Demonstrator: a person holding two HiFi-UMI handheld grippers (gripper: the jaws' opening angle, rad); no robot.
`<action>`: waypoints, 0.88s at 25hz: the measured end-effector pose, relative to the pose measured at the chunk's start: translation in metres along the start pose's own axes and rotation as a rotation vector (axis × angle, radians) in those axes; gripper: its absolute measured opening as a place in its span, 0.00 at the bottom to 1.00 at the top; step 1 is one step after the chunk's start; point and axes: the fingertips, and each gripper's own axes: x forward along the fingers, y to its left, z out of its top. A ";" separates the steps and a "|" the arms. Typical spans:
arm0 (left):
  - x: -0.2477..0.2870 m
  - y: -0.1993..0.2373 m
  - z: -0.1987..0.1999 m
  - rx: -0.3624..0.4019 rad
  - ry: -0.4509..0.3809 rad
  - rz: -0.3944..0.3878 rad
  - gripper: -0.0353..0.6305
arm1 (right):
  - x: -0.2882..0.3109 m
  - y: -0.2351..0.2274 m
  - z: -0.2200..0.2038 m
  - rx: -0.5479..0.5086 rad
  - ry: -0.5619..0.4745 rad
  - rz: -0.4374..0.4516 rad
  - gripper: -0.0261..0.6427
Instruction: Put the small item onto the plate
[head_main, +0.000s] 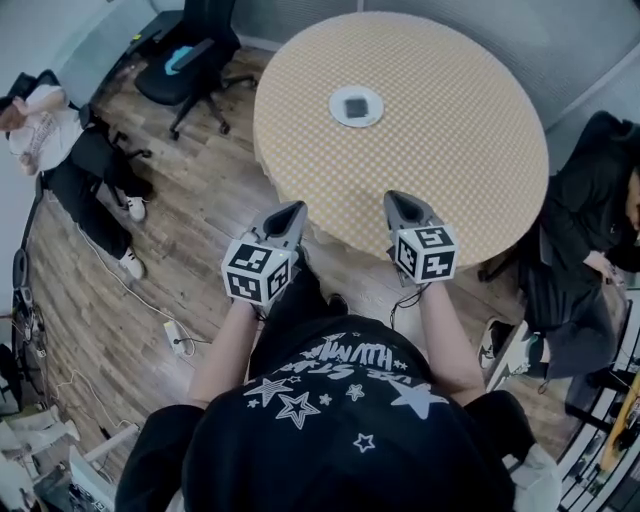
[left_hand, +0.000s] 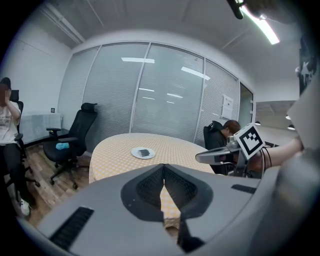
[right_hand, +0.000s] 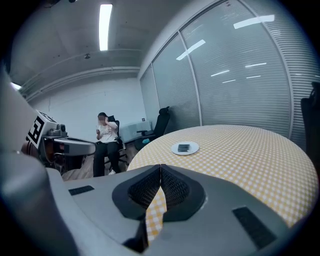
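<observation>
Small item (head_main: 355, 106) on plate (head_main: 337, 101), far beyond left gripper (head_main: 297, 208), right gripper (head_main: 394, 198); both closed, empty.

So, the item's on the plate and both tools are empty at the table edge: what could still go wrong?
Both shut, the left tool and right tool sit close to the checked cloth; a low sweep could snag it and shift the plate and its small dark item. The floor cable beside the person could trip them.

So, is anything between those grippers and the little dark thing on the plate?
Nothing visible. Only bare yellow checked tablecloth lies between the left gripper, the right gripper and the small dark square item, already on the round white plate.
</observation>
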 end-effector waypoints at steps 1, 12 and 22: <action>-0.003 -0.001 -0.001 -0.003 -0.003 0.006 0.06 | -0.003 0.001 -0.002 0.001 0.001 0.004 0.08; -0.031 -0.013 -0.013 -0.010 -0.021 0.047 0.06 | -0.017 -0.005 -0.015 0.008 0.001 0.001 0.08; -0.089 -0.016 -0.029 -0.054 -0.050 0.083 0.06 | -0.040 0.048 -0.027 -0.030 0.027 0.024 0.08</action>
